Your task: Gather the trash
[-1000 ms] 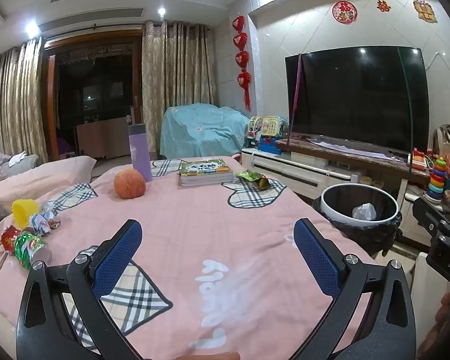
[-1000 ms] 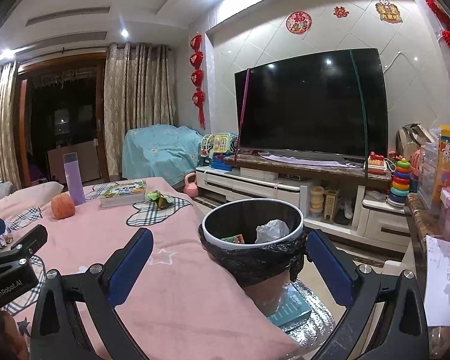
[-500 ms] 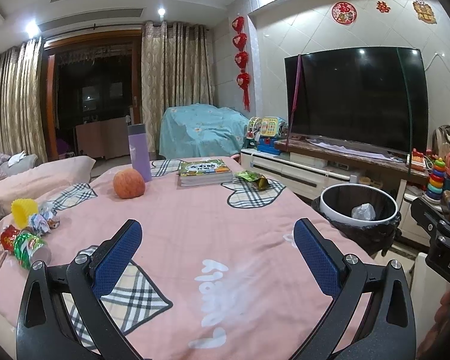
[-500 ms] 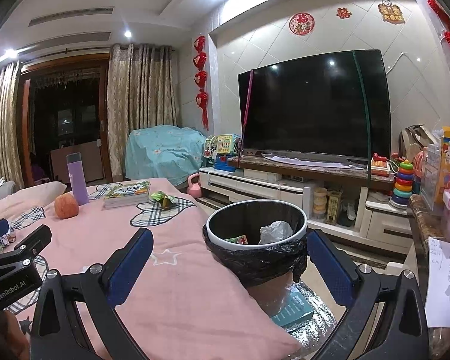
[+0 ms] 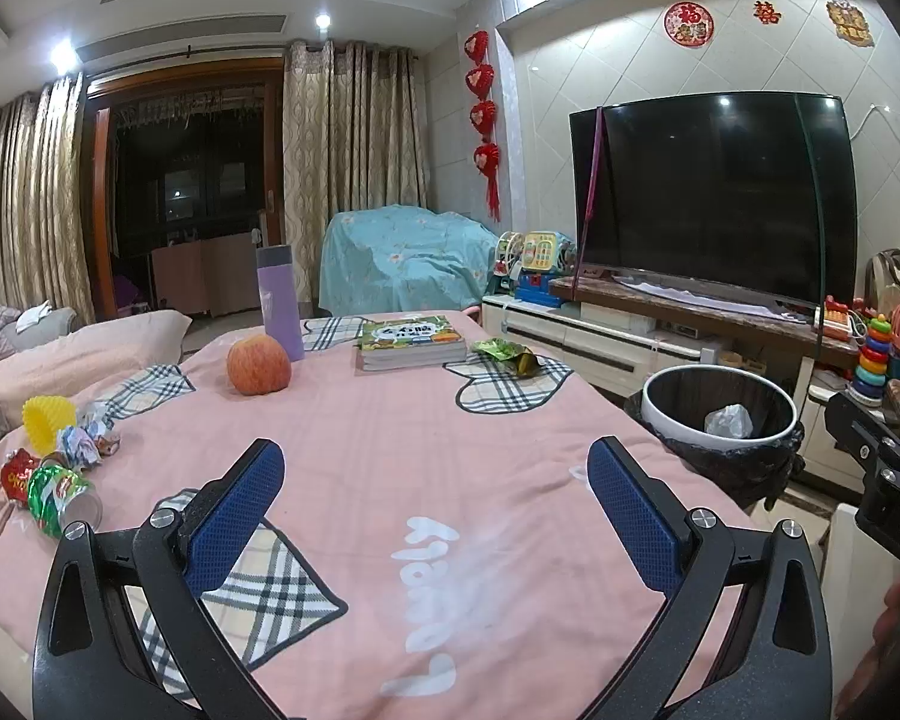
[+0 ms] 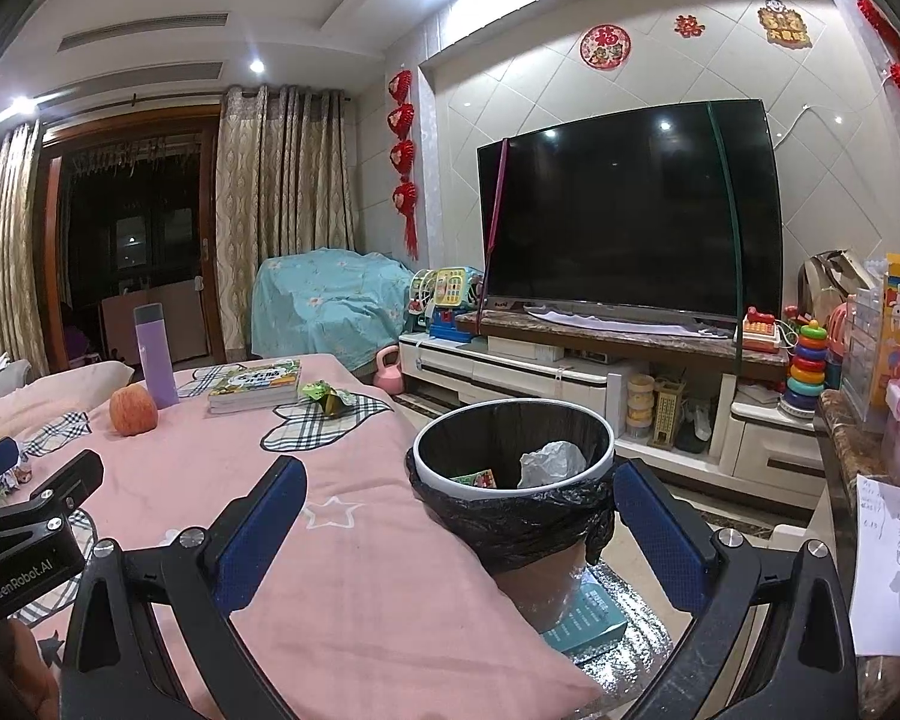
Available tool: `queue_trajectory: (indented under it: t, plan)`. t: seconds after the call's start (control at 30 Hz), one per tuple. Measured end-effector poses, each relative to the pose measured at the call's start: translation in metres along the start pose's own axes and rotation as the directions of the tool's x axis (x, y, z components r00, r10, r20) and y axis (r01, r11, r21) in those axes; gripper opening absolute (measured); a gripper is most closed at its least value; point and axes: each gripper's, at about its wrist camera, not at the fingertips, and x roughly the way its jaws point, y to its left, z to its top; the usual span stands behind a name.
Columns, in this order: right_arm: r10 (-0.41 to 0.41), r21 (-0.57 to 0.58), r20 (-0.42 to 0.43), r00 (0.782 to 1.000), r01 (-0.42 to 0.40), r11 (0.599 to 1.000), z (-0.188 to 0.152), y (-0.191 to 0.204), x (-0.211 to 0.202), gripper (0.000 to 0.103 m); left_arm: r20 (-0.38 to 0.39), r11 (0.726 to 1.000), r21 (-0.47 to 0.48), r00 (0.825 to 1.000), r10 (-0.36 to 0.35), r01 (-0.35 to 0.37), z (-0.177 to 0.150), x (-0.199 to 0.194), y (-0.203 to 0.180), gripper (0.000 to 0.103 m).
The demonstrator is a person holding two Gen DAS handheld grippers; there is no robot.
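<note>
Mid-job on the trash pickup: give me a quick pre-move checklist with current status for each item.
1. Left gripper open and holding nothing: ok.
2. Right gripper open and holding nothing: ok.
3. Trash bin open-topped, liner on, with space left: ok.
4. Green wrapper beside the book, unobstructed on top: ok.
5. Crushed can and crumpled wrappers at the left edge, within view: ok.
6. Apple and purple bottle count as trash: cannot tell.

Open pink cloth [image 5: 426,438] before bin [image 6: 513,414]
</note>
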Motion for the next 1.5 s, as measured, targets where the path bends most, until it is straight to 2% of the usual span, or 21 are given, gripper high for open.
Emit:
queue_trajectory:
  t: [1.5]
  plan:
    - [0.003,0.001,-0.004,1.0,-0.003,1.0,-0.0009,-0.0019,0.0005,0.103,-0.02,1.0,0.012,1.0,-0.009,0.009,-0.0069,0.007,0.0089,0.103]
